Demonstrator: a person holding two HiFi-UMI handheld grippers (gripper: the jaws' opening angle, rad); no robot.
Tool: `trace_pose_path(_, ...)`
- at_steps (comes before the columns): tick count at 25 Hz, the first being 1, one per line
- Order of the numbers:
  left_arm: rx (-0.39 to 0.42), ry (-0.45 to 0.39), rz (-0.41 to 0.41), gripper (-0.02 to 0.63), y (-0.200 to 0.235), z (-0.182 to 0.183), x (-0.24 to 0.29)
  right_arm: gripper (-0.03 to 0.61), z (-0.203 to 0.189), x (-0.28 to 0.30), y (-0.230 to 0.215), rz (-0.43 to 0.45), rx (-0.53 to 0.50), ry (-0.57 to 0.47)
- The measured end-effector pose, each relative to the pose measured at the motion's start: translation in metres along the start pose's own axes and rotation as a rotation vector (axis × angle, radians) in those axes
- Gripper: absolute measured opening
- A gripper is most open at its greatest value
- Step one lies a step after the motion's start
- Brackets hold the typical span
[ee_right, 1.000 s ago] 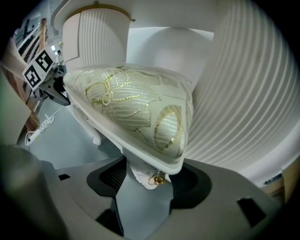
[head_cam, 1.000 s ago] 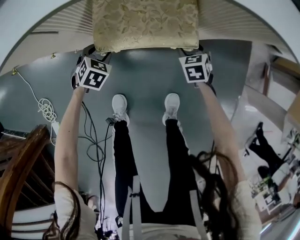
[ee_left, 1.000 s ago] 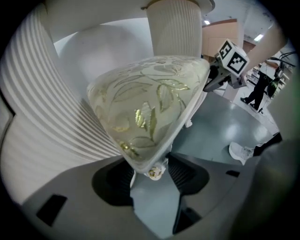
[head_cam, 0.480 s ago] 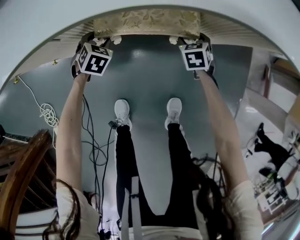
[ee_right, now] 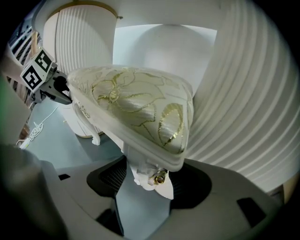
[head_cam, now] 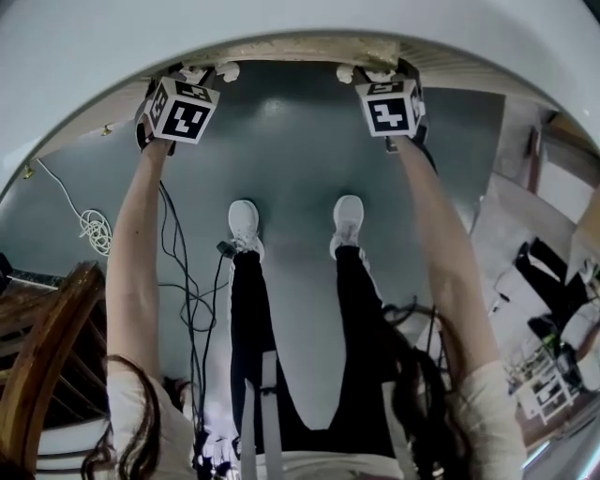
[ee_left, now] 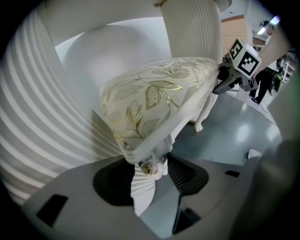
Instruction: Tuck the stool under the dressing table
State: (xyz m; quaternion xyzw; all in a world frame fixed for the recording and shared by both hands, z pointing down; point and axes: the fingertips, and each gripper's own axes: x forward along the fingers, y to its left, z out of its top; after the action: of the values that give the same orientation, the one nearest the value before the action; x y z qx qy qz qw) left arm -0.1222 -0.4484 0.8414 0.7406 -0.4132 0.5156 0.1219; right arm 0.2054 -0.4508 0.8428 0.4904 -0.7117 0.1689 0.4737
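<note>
The stool's gold-leaf cushion point(head_cam: 291, 49) shows only as a thin strip under the white dressing table top point(head_cam: 281, 23); two white feet point(head_cam: 226, 70) peek out. My left gripper point(head_cam: 192, 77) holds the stool's near left corner and my right gripper point(head_cam: 380, 77) its near right corner. In the left gripper view the cushion point(ee_left: 154, 103) fills the middle, and the left gripper point(ee_left: 150, 171) is shut on the carved leg top point(ee_left: 151, 165). In the right gripper view the right gripper point(ee_right: 150, 177) is shut on the other corner's leg top point(ee_right: 152, 174) below the cushion point(ee_right: 136, 105).
Fluted white table pedestals point(ee_left: 192, 33) point(ee_right: 84, 42) flank the stool closely. The person's white shoes point(head_cam: 244, 225) stand on the grey floor behind the stool. Black cables point(head_cam: 183, 281) and a white cord coil point(head_cam: 94, 225) lie left, by a wooden chair point(head_cam: 47, 347).
The stool slid away from the person and under the table top: its whole cushion showed before, now only a strip. Both grippers moved forward with it, still gripping the corners.
</note>
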Motion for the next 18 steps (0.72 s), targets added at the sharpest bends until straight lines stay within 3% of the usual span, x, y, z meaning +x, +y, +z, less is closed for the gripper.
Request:
trace_pose_path(10,-0.017,0.003,0.006,0.219,0.003,-0.013,0.003,0.281,0.001,0.004,0.013,0.017,0.012,-0.011)
trace_pose_path(14,-0.089,0.0,0.055,0.219,0.003,-0.011,-0.008,0.281,0.002,-0.011,0.013,0.028,0.104,-0.029)
trace_pose_path(18,-0.134,-0.01,0.058,0.221,-0.012,-0.017,-0.017,0.28,-0.007,-0.019,0.011,0.015,0.112,-0.009)
